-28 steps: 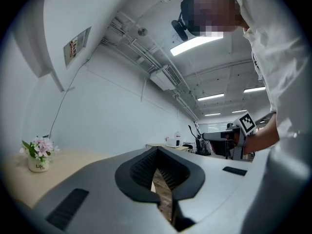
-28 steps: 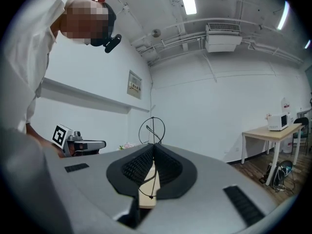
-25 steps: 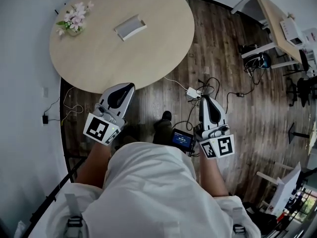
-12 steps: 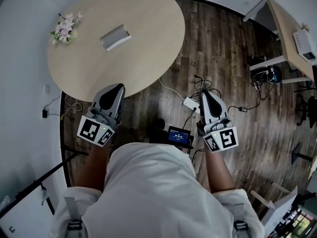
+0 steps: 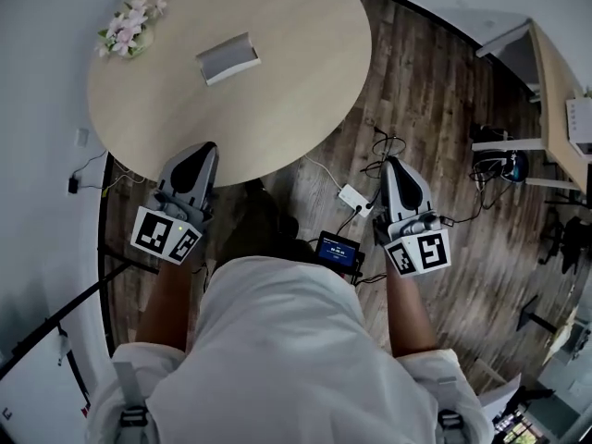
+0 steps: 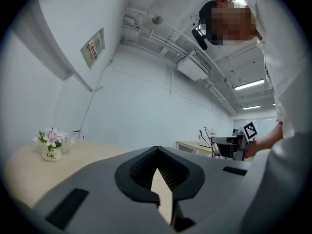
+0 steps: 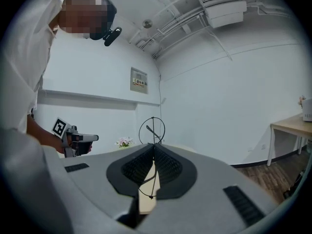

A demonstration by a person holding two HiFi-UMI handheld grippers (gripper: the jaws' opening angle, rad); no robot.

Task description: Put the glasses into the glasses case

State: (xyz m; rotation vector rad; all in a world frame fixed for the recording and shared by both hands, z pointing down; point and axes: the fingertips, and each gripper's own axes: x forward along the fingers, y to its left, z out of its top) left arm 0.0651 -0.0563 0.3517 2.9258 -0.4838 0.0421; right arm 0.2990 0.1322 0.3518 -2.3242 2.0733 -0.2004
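Person has moved closer: left gripper [image 5: 198, 154] now at surface [image 5: 287, 91] edge, fingers together, empty. Right gripper [image 7: 154, 147] fingers clamped on glasses [image 7: 153, 133]. Glasses case [image 5: 227, 56] far ahead; approach underway.

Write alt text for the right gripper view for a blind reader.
The right gripper has its grey jaws shut on thin black wire-rimmed glasses, one round rim poking above them. Behind, in a white room, the left gripper shows at left beside small pink flowers.

Table [image 5: 296, 81] (round) carries glasses case [image 5: 228, 57] and flowers [image 5: 127, 30].
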